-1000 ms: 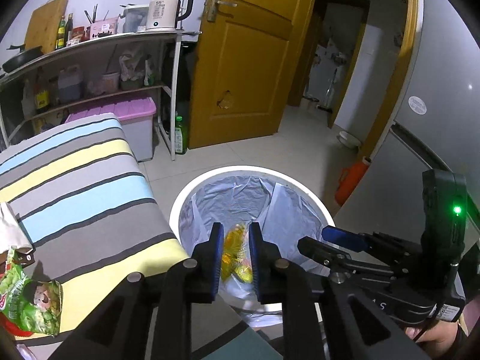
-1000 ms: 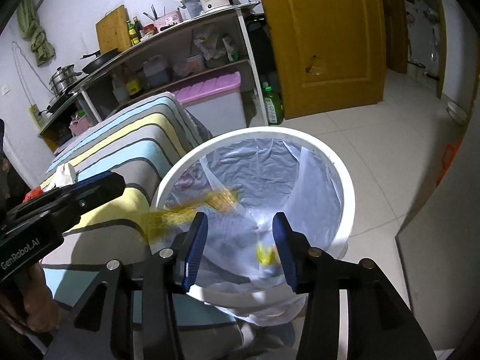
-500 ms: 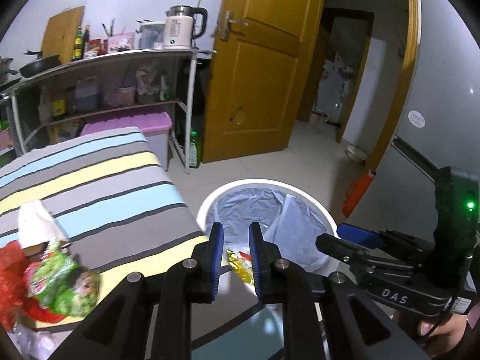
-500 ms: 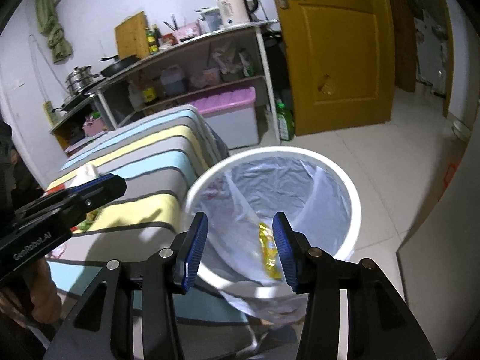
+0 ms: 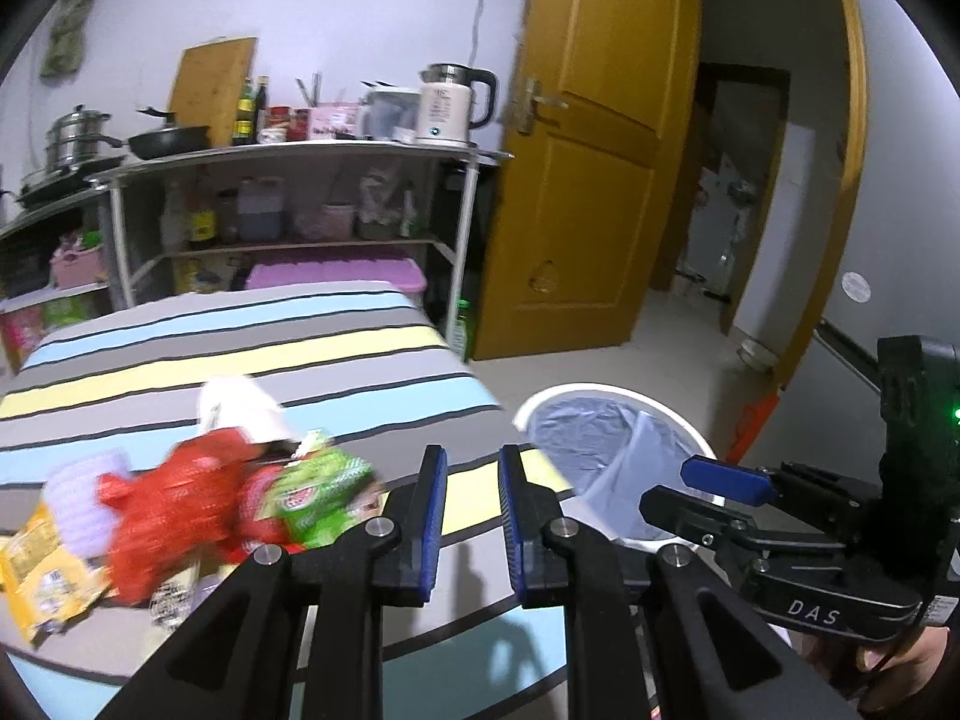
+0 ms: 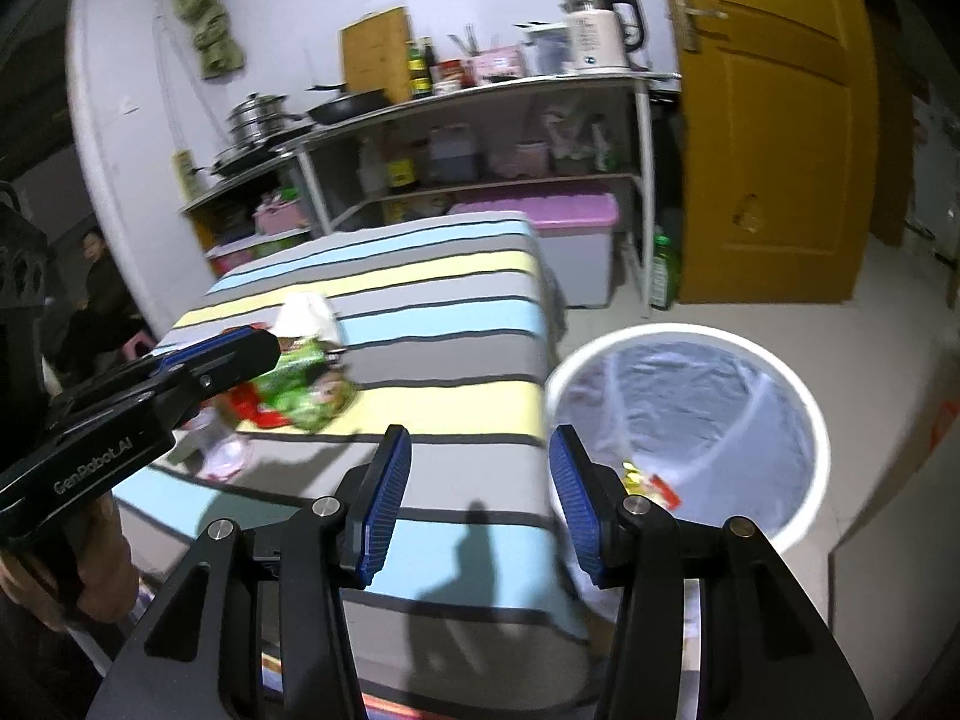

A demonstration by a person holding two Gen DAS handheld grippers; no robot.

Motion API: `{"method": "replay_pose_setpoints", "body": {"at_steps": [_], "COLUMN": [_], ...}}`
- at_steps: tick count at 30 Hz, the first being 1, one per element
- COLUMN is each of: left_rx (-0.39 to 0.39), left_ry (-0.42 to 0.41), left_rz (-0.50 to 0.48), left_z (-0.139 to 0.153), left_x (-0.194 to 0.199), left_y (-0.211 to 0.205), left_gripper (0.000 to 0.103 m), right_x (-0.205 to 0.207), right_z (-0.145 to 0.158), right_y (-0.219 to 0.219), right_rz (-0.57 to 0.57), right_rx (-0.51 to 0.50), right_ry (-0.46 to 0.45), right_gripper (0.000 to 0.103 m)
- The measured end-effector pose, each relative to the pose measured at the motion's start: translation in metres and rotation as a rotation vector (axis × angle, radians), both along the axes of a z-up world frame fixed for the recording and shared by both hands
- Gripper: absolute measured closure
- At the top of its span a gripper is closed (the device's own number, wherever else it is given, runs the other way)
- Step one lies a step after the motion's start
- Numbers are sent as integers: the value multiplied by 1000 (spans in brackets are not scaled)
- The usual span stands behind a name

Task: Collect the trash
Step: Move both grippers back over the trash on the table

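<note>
A pile of trash lies on the striped table (image 5: 300,360): a green snack bag (image 5: 318,498), a red wrapper (image 5: 174,516), a yellow packet (image 5: 42,576) and a white tissue (image 5: 240,408). My left gripper (image 5: 473,516) hovers just right of the pile, jaws a narrow gap apart with nothing between them. The right gripper (image 6: 480,504) is open and empty, over the table edge beside the white lined bin (image 6: 804,420). Yellow and red wrappers (image 6: 648,480) lie inside the bin. The green bag (image 6: 300,390) also shows in the right wrist view, just past the left gripper (image 6: 240,354).
A metal shelf (image 5: 288,150) with a kettle, pans and bottles stands behind the table. A purple-lidded box (image 6: 540,210) and a green bottle (image 6: 663,270) sit under it. The yellow door (image 5: 594,180) is ajar. A person (image 6: 96,276) sits at far left.
Both grippers swung up and left, away from above the bin to over the table. The yellow wrapper seen at the left jaws dropped into the bin. The trash pile came into view.
</note>
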State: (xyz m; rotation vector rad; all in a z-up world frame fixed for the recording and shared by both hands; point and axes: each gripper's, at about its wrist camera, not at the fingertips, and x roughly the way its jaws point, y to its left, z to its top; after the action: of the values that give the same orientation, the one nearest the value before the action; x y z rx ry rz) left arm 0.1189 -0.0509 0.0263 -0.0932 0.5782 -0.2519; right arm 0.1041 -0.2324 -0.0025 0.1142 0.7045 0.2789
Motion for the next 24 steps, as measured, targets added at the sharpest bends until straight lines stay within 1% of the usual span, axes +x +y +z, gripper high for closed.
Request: {"method": "replay_pose_setpoints", "body": {"at_steps": [4, 10, 14, 22, 24], "left_rx": [10, 26, 30, 39, 37], "left_ry": [-13, -19, -15, 2, 4], "left_rz": [48, 108, 140, 206, 222], "left_z": [3, -1, -4, -13, -15], "left_x": [-13, -29, -35, -36, -35], "left_y": [27, 56, 73, 105, 113], "left_gripper": [86, 86, 78, 76, 72], "right_x": [0, 4, 10, 23, 27], "right_z": [3, 3, 2, -4, -7], "right_y": [22, 46, 59, 79, 84], "right_rz": [49, 110, 138, 190, 197], "right_rx": [-3, -15, -17, -32, -34], "right_ry": [-10, -12, -9, 2, 11], "right_gripper": [53, 52, 51, 49, 49]}}
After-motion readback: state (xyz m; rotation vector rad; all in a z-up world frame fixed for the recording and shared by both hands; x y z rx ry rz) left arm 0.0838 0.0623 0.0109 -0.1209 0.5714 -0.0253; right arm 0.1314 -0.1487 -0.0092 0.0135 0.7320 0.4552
